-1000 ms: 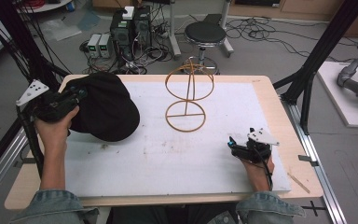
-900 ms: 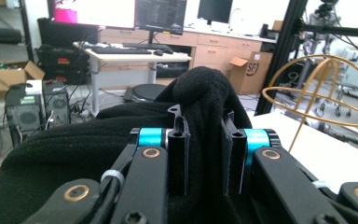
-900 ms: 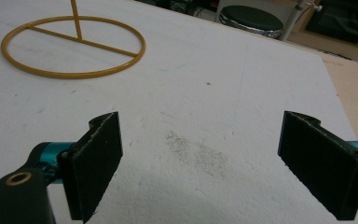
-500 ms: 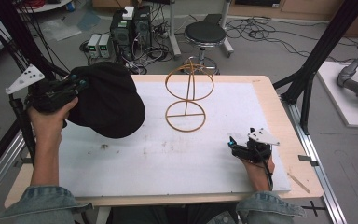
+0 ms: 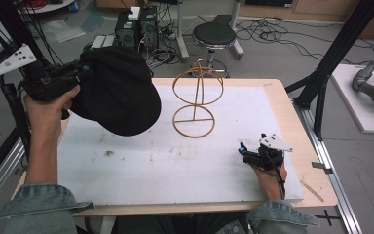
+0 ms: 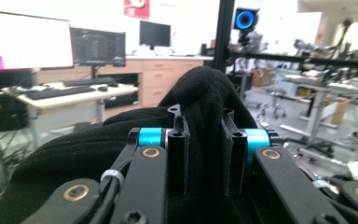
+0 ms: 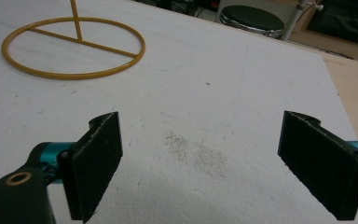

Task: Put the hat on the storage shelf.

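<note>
Upper left of frame: left gripper (image 5: 80, 68) jaws clamped on black cap (image 5: 117, 92), held above surface (image 5: 141, 170). Lower right: right gripper (image 5: 246, 153) jaws wide apart, empty, near yellow wire stand (image 5: 195, 100).

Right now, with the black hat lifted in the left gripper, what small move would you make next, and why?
Probably carry the black hat rightward toward the yellow wire stand: the left gripper is shut on its fabric, the hat hangs clear of the table, and the stand's top is bare.
</note>
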`<state>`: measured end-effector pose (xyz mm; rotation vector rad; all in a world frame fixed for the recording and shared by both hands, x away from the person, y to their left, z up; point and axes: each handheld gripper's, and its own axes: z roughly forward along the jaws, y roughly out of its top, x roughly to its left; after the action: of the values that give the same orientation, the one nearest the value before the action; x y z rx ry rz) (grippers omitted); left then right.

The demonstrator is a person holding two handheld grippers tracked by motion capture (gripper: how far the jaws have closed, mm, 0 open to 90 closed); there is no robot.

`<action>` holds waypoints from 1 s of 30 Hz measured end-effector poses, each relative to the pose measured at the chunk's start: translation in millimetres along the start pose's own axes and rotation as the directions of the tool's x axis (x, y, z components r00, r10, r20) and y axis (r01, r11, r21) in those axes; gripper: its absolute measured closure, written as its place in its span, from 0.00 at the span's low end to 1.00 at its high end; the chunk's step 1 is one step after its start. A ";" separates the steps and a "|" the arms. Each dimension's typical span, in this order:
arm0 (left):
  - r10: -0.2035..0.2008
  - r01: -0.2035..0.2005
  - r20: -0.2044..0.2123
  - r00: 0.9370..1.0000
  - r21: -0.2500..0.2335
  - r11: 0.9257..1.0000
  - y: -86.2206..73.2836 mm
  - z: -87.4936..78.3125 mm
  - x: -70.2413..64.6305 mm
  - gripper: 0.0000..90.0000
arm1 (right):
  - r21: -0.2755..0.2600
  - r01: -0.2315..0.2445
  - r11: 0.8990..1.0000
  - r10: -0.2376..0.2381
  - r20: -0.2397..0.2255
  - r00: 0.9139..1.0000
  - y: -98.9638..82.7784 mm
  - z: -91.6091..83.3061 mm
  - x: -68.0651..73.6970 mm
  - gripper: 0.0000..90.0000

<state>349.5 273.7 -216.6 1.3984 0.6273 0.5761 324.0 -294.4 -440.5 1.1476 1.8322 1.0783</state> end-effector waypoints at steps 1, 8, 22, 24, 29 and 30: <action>0.001 -0.001 0.004 1.000 -0.005 1.000 2.5 1.5 -0.4 0.85 | 0.000 0.000 1.000 0.000 0.000 1.000 0.0 0.0 0.0 0.15; 0.011 -0.010 0.042 0.999 -0.016 1.000 16.0 17.5 -4.3 0.85 | -0.001 0.000 1.000 0.000 0.001 1.000 0.0 0.0 -0.4 0.15; 0.007 0.001 0.113 0.994 -0.069 0.998 31.6 48.6 -14.4 0.85 | -0.004 -0.002 1.000 0.002 -0.003 1.000 -0.1 0.6 -1.8 0.15; -0.002 0.012 0.134 0.991 -0.077 0.997 29.8 55.7 -15.9 0.85 | -0.003 -0.002 1.000 0.002 -0.005 1.000 -0.2 0.4 -2.2 0.15; 0.007 0.004 0.146 0.989 -0.072 0.997 24.9 70.7 -17.3 0.85 | -0.005 -0.002 1.000 0.002 -0.005 1.000 -0.3 0.5 -2.7 0.15; 0.009 0.001 0.150 0.989 -0.071 0.997 24.0 73.6 -17.6 0.85 | -0.005 -0.005 1.000 0.005 -0.005 1.000 -0.3 0.5 -2.6 0.15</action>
<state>388.6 211.4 -186.8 1.3619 0.4792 0.4868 325.3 -296.7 -440.6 1.1481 1.8306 1.0889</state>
